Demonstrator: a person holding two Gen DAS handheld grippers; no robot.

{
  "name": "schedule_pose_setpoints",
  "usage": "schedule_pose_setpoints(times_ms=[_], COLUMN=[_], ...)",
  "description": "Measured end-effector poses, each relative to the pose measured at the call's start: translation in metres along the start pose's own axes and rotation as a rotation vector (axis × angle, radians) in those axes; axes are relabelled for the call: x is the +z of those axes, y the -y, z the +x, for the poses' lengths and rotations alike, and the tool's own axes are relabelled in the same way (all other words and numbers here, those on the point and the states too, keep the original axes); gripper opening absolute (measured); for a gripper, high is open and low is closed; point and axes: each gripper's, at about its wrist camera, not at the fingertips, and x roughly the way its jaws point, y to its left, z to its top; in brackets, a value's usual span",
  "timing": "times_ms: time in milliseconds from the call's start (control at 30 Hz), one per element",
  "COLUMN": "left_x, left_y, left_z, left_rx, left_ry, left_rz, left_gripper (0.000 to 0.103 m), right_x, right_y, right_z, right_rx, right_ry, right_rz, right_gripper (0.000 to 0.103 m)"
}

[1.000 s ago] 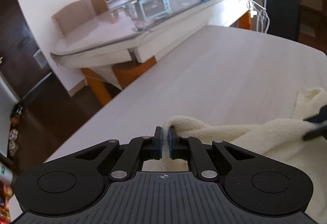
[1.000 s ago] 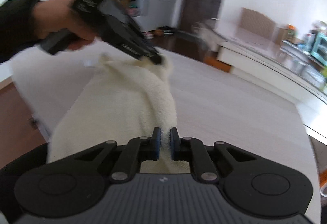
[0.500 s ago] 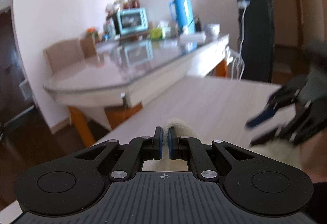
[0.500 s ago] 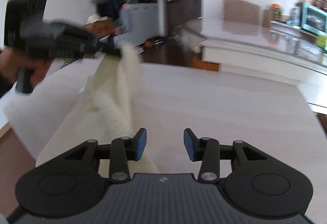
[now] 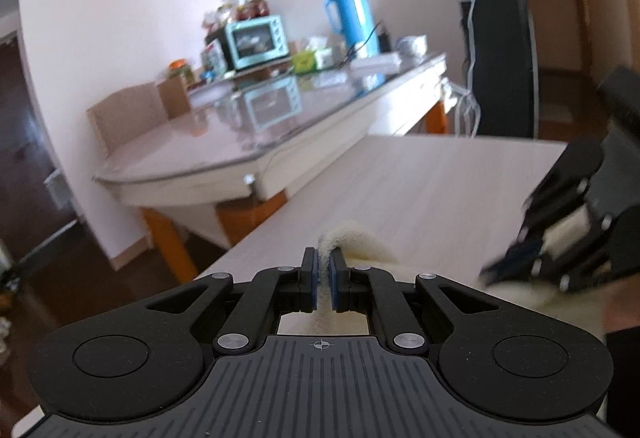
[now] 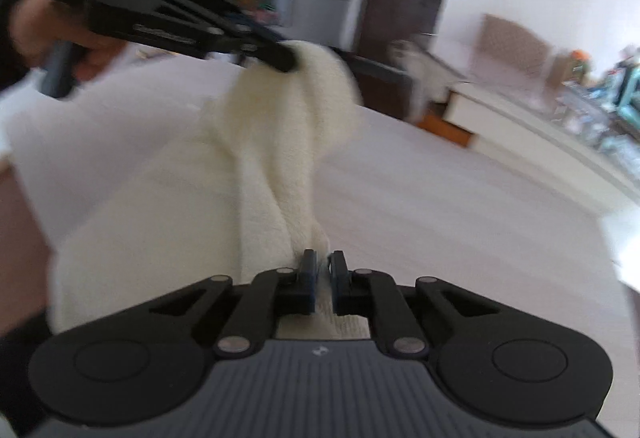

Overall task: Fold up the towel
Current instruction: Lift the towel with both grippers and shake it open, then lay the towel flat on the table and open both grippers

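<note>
A cream towel [image 6: 272,158] lies partly on the pale wooden table [image 6: 460,222], with one end raised. My left gripper [image 5: 324,258] is shut on a fold of the towel [image 5: 360,248], which pokes up between its blue pads. In the right wrist view the left gripper [image 6: 290,62] holds that end up at the upper left, and the cloth hangs down from it. My right gripper [image 6: 323,262] is shut on the towel's near edge, with cloth pinched between its pads. In the left wrist view the right gripper [image 5: 496,272] is blurred at the right edge, down on the towel.
A person's hand [image 6: 76,50] grips the left tool's handle. Beyond the table [image 5: 440,178] stands a glass-topped sideboard [image 5: 248,142] with a teal toaster oven [image 5: 258,40] and a blue thermos [image 5: 356,14]. A black cabinet [image 5: 500,58] stands at the back right.
My right gripper opened, let go of the towel, moved down and shut again on the near edge. My left gripper lifted its end of the towel and tilted up.
</note>
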Motion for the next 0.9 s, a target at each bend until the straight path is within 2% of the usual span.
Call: schedule_pose_setpoints(times_ms=[100,200,433,467,567,733,900], left_x=[-0.006,-0.010,-0.015,-0.017,-0.020,-0.038,-0.049], left_y=[0.001,0.003,-0.003,-0.005,-0.006,-0.013,-0.022], left_z=[0.011,0.020,0.017,0.015,0.012,0.012,0.013], left_rx=[-0.010,-0.003,0.036,0.044,0.074,0.144,0.140], left_ry=[-0.045,-0.076,-0.153,-0.162,-0.201,-0.291,-0.290], left_rz=[-0.008,-0.012,-0.065,-0.081,-0.118,-0.262,-0.324], left_gripper=[0.024,0.032,0.039,0.044,0.046,0.046,0.048], right_x=[-0.005,-0.008,-0.001,0.001,0.011,0.034,0.049], right_y=[0.008,0.017,0.035,0.037,0.043,0.050,0.056], right_z=[0.001,-0.002,-0.011,-0.010,-0.006,0.020,0.054], right_rx=[-0.131,-0.186,-0.079,-0.066,-0.036,0.023,0.025], right_ry=[-0.042,-0.067,-0.007,-0.003,0.011,0.004,-0.022], right_rz=[-0.006,0.018,0.155,0.162,0.169,0.143,0.123], right_gripper=[0.010,0.017,0.018,0.019,0.025,0.024,0.022])
